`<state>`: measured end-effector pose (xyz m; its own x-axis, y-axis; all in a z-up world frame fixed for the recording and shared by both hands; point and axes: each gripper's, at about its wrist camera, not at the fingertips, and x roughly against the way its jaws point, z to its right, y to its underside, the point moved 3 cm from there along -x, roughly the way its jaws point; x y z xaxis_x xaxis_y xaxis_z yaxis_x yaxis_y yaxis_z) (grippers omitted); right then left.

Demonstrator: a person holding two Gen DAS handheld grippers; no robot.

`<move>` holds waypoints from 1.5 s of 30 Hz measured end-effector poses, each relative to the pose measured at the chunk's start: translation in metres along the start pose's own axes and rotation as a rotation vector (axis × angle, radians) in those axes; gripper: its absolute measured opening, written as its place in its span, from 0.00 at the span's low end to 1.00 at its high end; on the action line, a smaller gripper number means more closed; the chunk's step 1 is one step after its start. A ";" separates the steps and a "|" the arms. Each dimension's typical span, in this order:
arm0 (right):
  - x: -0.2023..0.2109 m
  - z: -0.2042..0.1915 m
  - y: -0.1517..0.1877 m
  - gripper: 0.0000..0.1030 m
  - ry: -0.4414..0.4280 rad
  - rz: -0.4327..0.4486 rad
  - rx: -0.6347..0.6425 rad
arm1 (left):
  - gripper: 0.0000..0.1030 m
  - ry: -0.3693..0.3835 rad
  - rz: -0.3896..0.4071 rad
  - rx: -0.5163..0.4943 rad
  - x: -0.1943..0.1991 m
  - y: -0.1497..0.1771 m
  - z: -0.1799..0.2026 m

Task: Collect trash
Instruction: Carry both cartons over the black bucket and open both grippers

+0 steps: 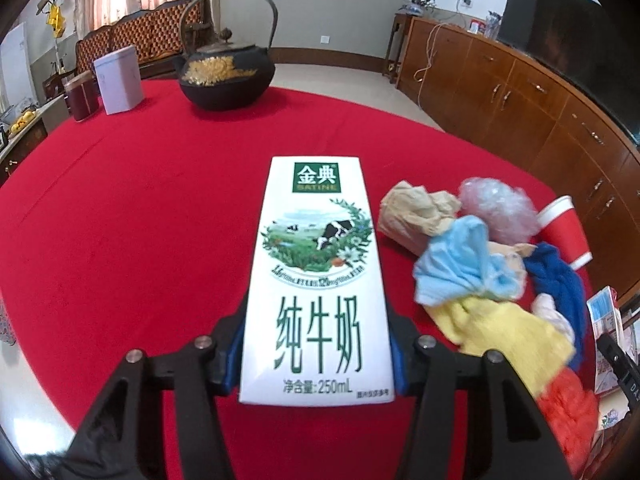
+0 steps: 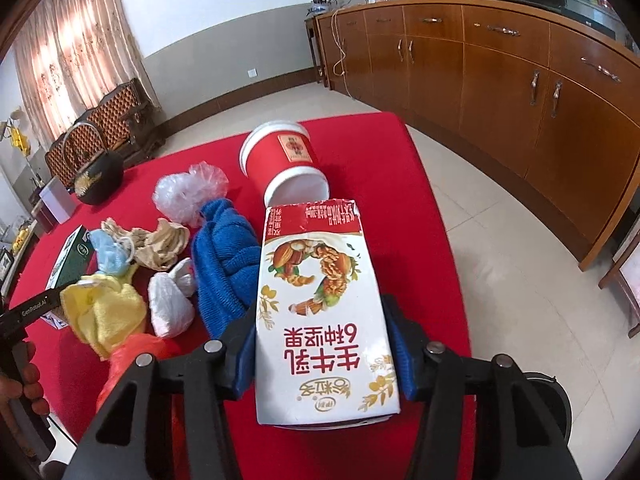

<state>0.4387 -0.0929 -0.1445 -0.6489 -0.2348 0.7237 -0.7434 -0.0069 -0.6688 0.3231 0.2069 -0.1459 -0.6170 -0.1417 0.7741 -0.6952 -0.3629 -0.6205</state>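
My left gripper is shut on a white milk carton with green print, held above the red table. My right gripper is shut on a white and red nut-milk carton, held over the table's right part. A trash pile lies between them: brown crumpled paper, a clear plastic bag, a red paper cup on its side, a blue cloth, a light blue mask, a yellow cloth, a white wad and a red plastic bag.
A black iron teapot, a white tin and a dark red canister stand at the table's far side. A long wooden cabinet runs along the right wall. A dark bin rim shows below the table's right edge.
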 end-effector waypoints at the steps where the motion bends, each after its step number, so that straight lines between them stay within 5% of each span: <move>1: 0.005 0.002 0.000 0.55 -0.002 0.005 -0.002 | 0.55 0.003 0.005 -0.005 0.004 0.000 0.000; 11: 0.079 0.030 0.018 0.55 0.016 0.069 -0.054 | 0.55 0.131 0.018 -0.095 0.068 0.024 0.042; 30: 0.211 0.196 0.125 0.54 0.219 0.079 -0.285 | 0.55 0.540 -0.124 -0.446 0.152 0.137 0.268; 37: 0.211 0.246 0.161 0.54 0.252 0.025 -0.361 | 0.55 0.575 -0.220 -0.536 0.142 0.186 0.335; 45: 0.170 0.282 0.181 0.53 0.230 -0.063 -0.416 | 0.55 0.525 -0.313 -0.591 0.103 0.222 0.383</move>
<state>0.2397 -0.4084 -0.1903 -0.5843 -0.0249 0.8112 -0.7539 0.3867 -0.5311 0.2465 -0.2407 -0.1555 -0.3536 0.3841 0.8529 -0.8508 0.2469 -0.4639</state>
